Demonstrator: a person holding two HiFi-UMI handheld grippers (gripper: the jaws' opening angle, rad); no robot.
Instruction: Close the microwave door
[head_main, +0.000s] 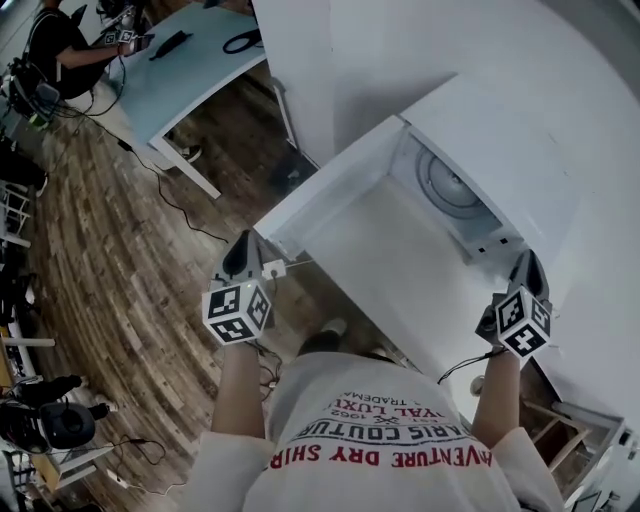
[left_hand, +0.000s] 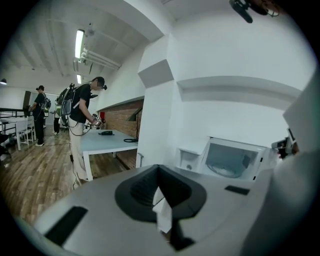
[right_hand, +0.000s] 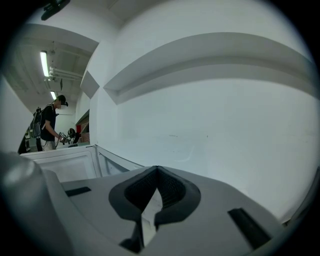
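A white microwave (head_main: 470, 190) stands open on a white surface, its round turntable showing in the cavity. Its door (head_main: 335, 180) swings out to the left toward me. The left gripper view shows the cavity (left_hand: 231, 160) ahead with the door (left_hand: 190, 159) to its left. My left gripper (head_main: 243, 252) is shut and holds nothing, just off the door's outer end. My right gripper (head_main: 526, 268) is also shut and holds nothing, at the microwave's right front corner, facing the white wall; the door (right_hand: 70, 164) shows at its left.
A light-blue table (head_main: 190, 70) stands at the back left on the wooden floor, with a person (head_main: 60, 45) working at it, also visible as a person (left_hand: 82, 115) in the left gripper view. Cables trail across the floor. A wooden frame (head_main: 572, 432) sits at lower right.
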